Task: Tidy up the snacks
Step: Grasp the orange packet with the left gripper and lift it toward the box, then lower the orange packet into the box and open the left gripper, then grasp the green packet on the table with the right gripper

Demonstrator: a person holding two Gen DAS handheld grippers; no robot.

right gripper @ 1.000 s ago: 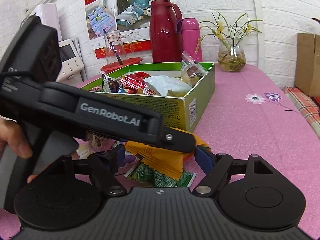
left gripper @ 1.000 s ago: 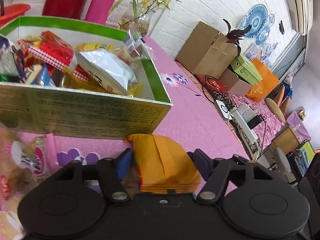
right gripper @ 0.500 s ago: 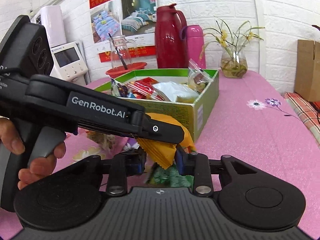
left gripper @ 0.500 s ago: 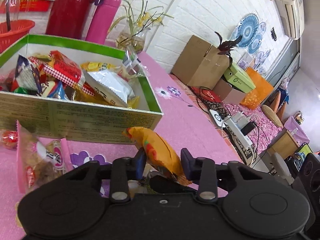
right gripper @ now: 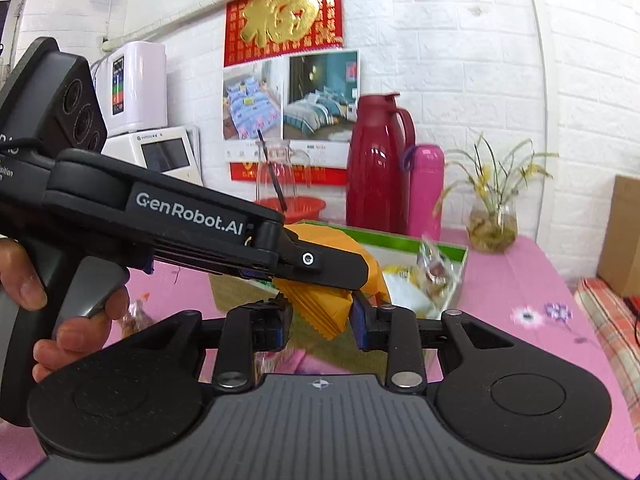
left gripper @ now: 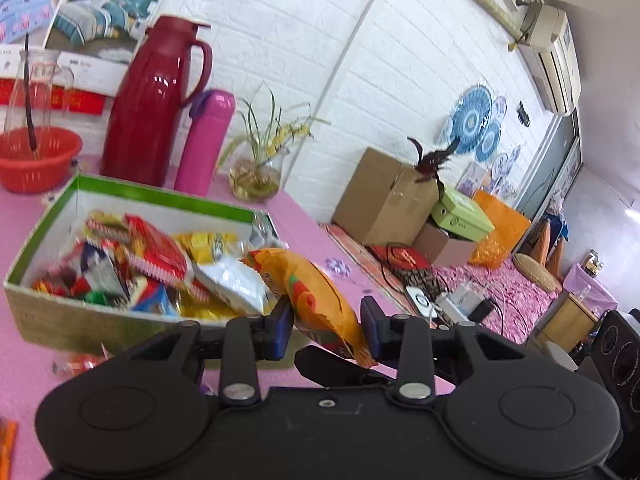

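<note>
We hold the orange packet [left gripper: 316,300] at center frame, left gripper [left gripper: 326,326] fingers closed on it above the box [left gripper: 168,196]; right gripper [right gripper: 320,320] fingers flank its crimped edge, contact unclear. Light, soft, crinkly; we judge the middle safest.

My left gripper [left gripper: 326,326] is matt black plastic with shiny metal pivot screws; the orange snack packet [left gripper: 316,300] between its jaws is glossy crinkled film. The snack box [left gripper: 80,326] is matt printed cardboard. The red thermos [left gripper: 150,100] gleams like smooth hard plastic. The table [right gripper: 520,280] wears pink cloth, faintly textured.
</note>
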